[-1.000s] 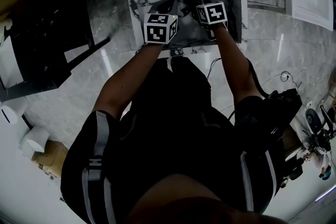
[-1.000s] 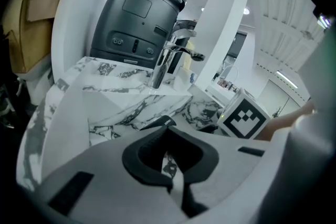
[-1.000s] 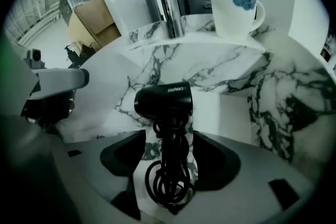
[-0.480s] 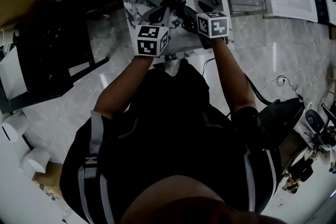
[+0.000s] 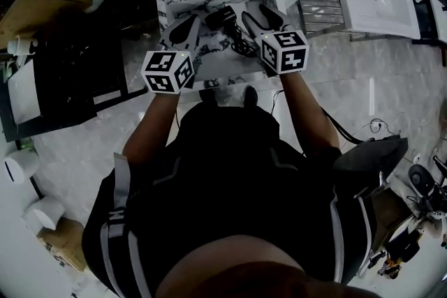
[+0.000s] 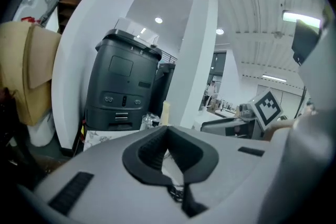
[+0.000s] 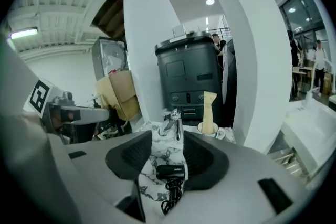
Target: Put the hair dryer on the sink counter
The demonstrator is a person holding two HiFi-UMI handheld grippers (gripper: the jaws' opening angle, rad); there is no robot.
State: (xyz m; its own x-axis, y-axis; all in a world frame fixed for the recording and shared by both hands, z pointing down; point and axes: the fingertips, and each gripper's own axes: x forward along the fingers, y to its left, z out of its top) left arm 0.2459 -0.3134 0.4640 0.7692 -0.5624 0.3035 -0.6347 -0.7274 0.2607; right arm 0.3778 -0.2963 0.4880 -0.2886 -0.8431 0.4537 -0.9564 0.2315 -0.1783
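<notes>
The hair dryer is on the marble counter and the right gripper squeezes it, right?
No: the right gripper isn't squeezing it. The right gripper view shows its jaws apart, just closing slightly, nothing between them; the hair dryer is on the marble counter.

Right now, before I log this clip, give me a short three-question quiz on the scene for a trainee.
1. True or false: the right gripper grips the hair dryer.
2. What stands nearest the tap: A cup, B towel, C soap bar?
3. Where does the cord lie?
Key: 1 false; its jaws have just been closing a little but stand apart and empty, and the hair dryer lies on the sink counter. 2 A. 3 on the counter beside the hair dryer.
</notes>
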